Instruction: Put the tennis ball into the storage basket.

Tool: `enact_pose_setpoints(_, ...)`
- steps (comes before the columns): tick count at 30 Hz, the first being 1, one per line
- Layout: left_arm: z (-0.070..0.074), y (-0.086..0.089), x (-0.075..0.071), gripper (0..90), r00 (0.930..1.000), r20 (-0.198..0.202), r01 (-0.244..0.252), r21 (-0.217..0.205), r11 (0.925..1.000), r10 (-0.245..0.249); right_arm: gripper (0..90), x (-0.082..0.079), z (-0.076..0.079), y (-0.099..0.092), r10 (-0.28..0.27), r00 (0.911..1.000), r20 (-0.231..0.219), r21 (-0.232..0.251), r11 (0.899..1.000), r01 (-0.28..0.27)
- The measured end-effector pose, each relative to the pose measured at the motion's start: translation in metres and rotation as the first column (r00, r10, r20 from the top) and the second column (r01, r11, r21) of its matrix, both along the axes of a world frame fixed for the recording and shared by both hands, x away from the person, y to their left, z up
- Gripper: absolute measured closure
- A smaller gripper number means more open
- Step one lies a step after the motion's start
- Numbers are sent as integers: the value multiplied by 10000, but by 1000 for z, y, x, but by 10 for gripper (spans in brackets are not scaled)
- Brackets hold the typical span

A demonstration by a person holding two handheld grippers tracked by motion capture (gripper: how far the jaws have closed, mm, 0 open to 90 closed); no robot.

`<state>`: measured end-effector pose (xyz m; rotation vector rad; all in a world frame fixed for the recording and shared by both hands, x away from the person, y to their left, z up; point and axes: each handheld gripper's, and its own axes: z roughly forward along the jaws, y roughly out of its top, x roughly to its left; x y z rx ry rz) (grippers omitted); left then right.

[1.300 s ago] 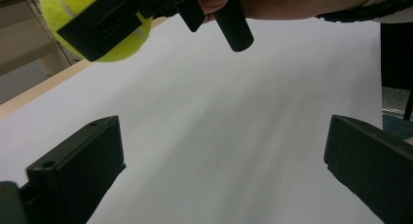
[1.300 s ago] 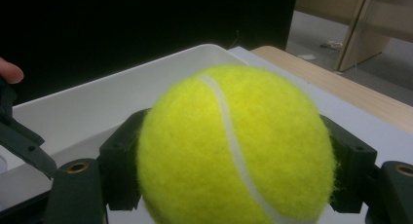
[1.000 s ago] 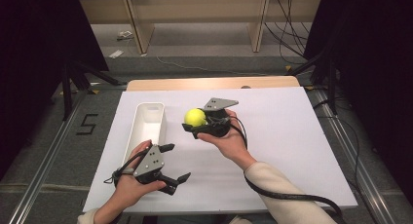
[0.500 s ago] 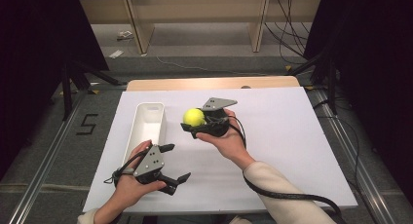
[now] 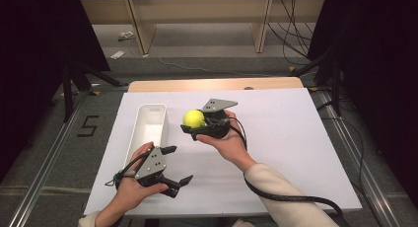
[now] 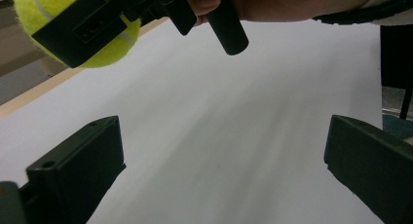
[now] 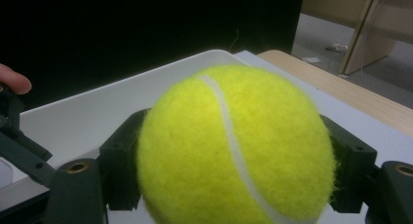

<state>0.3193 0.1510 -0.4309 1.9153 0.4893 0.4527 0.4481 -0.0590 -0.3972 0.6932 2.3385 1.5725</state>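
A yellow-green tennis ball (image 5: 193, 119) with a fuzzy felt nap and one curved white seam sits in the right gripper (image 5: 197, 126), held above the white surface (image 5: 286, 138) just right of a long white tray (image 5: 148, 131). In the right gripper view the tennis ball (image 7: 234, 146) bulges between the two black jaws, which press against its left and right sides, each jaw face partly sunk behind the felt. No brand print can be read on the ball; the seam is the only mark that shows.

The right hand (image 5: 226, 140) cups the gripper from below, and a black cable trails from it back along the cream sleeve (image 5: 281, 197). A grey three-cornered plate rides on top of that gripper.

The left gripper (image 5: 172, 165) lies low near the front edge of the surface, gripped by the left hand (image 5: 133, 187). Its jaws are spread wide with nothing between them; in the left gripper view they stand far apart at either side of the bare white surface (image 6: 229, 136), and the tennis ball (image 6: 107, 53) appears at upper left, with one black jaw of the other gripper laid across it.

On the grey floor left of the surface, a dark figure "5" (image 5: 87, 126) is marked. Beyond the surface stands a pale wooden shelf unit (image 5: 197, 10).
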Motion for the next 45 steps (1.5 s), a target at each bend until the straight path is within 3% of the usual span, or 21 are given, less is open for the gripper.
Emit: enact_pose_setpoints(45,0,0,-1,4,10000,13,0,6,10000,0,262,2,3,16,172,9999,3,20,9998,-172)
